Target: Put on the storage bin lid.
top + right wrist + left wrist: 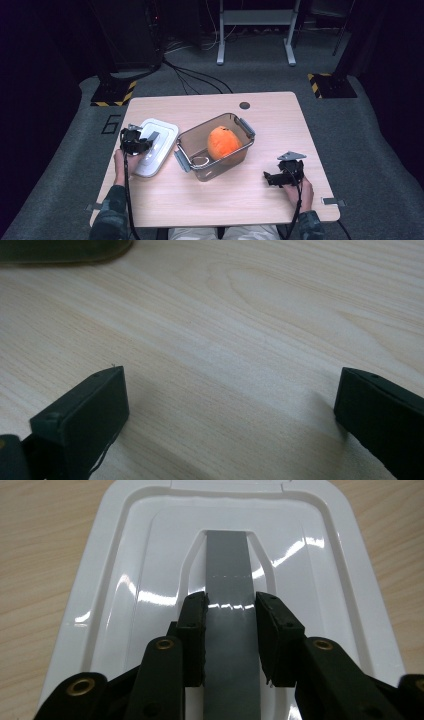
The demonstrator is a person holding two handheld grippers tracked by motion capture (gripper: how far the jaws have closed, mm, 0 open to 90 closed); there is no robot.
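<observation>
the white container lid (150, 580) lies near the table's (280, 105) left edge. the left gripper (231, 630) is clamped on its grey centre handle (227, 565), the right hold for light, stiff, glossy, slippery plastic. the right gripper (230, 410) gapes empty.

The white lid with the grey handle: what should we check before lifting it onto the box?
1. Left hand-held gripper shut on the grey handle of the white lid: ok, the jaws pinch both sides.
2. Lid lying flat on the table: ok.
3. Clear box open on top: ok.
4. Orange plush toy low enough for the lid: cannot tell.
5. Right hand-held gripper away from the box: ok, open over bare wood.
6. Grip centred along the handle: not ok, it sits toward the near end.
</observation>
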